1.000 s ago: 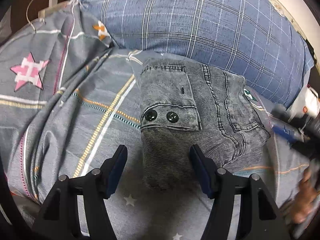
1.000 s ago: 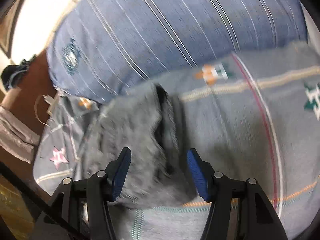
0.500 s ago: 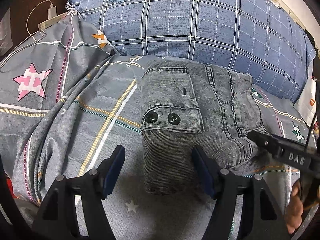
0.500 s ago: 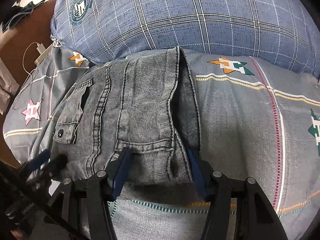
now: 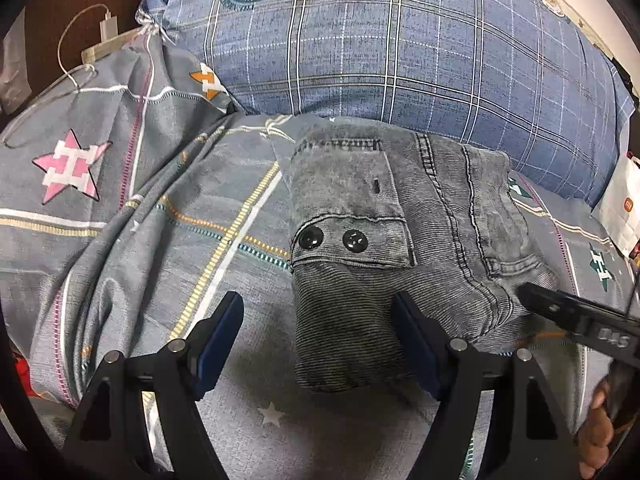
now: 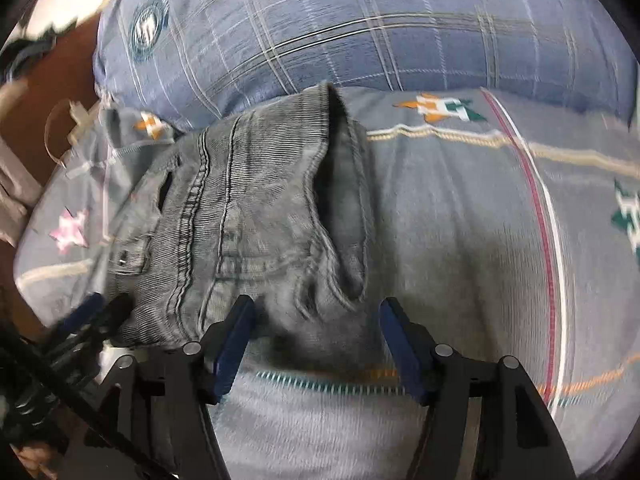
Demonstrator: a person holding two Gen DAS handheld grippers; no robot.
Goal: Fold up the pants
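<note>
Pants (image 5: 404,248), folded, on bed (image 5: 224,240) between both sets of fingers; left gripper (image 5: 320,344) and right gripper (image 6: 316,340) released, just widening. "DAS" on right gripper; pillow (image 5: 400,40) badge unreadable.

Black left tongs (image 5: 318,344), blue pads (image 5: 218,342), silver screws (right tongs (image 6: 316,338) alike)

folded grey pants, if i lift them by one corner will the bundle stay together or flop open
The folded grey pants would probably flop open: the soft layers lie loose at the open edge, with nothing pinning them. The thick ribbed cloth and two snap buttons suggest some weight, so the free part would likely sag.
</note>
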